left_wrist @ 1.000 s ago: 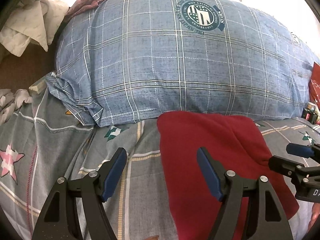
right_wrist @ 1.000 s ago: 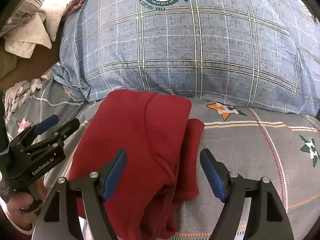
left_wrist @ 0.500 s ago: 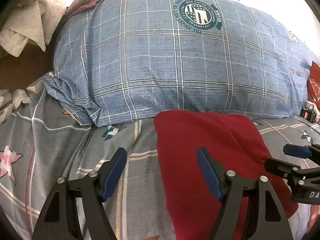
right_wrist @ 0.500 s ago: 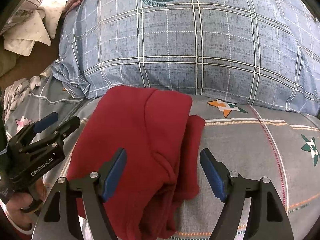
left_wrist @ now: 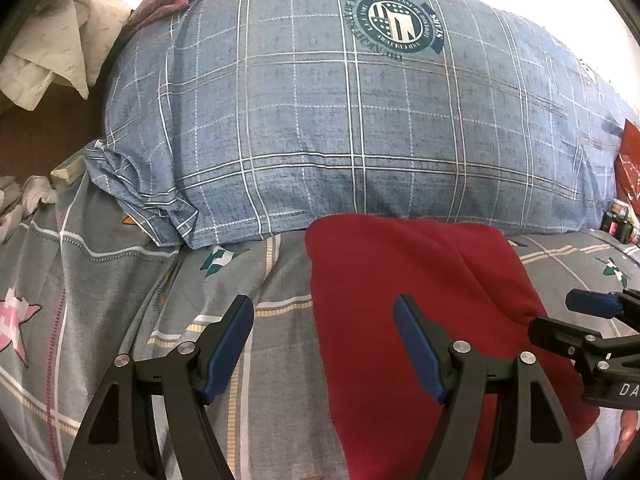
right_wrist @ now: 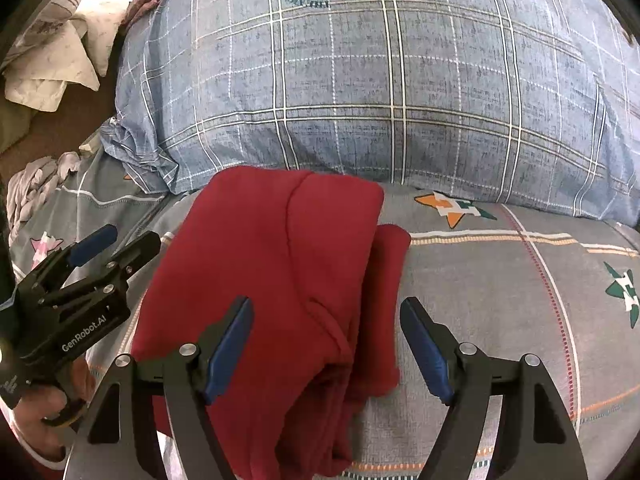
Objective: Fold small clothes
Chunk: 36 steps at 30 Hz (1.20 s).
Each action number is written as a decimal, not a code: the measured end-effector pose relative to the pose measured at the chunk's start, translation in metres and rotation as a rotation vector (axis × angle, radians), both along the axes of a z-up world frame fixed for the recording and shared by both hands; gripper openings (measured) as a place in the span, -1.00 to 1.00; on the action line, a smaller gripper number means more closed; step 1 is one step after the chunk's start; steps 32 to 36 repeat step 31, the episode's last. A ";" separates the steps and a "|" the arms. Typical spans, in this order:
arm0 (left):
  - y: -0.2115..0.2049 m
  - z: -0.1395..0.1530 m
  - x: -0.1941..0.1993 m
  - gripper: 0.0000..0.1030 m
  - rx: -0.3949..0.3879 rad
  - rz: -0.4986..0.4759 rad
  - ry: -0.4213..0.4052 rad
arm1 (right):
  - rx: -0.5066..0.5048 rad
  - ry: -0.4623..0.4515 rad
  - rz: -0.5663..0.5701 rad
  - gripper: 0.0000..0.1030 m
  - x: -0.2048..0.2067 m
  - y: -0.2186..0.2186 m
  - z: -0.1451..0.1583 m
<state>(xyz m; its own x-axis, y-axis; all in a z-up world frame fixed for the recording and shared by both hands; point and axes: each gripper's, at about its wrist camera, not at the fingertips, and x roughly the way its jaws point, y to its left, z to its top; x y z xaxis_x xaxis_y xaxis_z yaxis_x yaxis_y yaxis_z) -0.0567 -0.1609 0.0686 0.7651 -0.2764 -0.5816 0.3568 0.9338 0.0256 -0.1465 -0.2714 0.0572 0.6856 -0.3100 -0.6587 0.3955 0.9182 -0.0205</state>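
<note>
Left hand-held gripper [left_wrist: 324,344] is hovering released, jaws wide, straddling the left edge of the red garment [left_wrist: 420,280]. Right hand-held gripper [right_wrist: 326,346] is likewise hovering released above the garment's right part. The folded garment is lying on the grey patterned bedsheet [right_wrist: 500,300], its far edge touching the blue plaid pillow [left_wrist: 340,128].

Cloth everywhere, hard plastic in my hands

The red garment [right_wrist: 280,264] looks like soft, matt knit, folded thick. Under it I see a grey printed bedsheet [right_wrist: 500,300], smooth woven cotton by the look, and a blue plaid pillow [left_wrist: 340,120] with a faded, slightly mottled weave. My left gripper [left_wrist: 324,344] is matt black plastic (blue rubbery pads, shiny metal pins).
</note>
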 end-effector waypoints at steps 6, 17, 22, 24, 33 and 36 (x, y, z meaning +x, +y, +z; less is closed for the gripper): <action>-0.004 -0.003 0.000 0.41 0.015 -0.003 0.005 | -0.003 -0.004 0.000 0.50 0.000 -0.001 0.001; -0.006 -0.005 0.003 0.41 0.012 -0.008 0.019 | -0.005 0.014 0.001 0.50 0.004 0.000 -0.002; -0.005 -0.005 0.003 0.41 0.008 -0.006 0.022 | -0.006 0.009 -0.003 0.51 0.003 -0.001 -0.002; -0.004 -0.005 0.003 0.41 0.003 -0.007 0.027 | -0.005 0.013 -0.005 0.55 0.004 -0.001 -0.002; 0.002 -0.003 0.004 0.41 -0.024 -0.012 0.031 | -0.005 0.024 0.002 0.55 0.004 0.000 -0.003; 0.002 -0.003 0.004 0.41 -0.024 -0.012 0.031 | -0.005 0.024 0.002 0.55 0.004 0.000 -0.003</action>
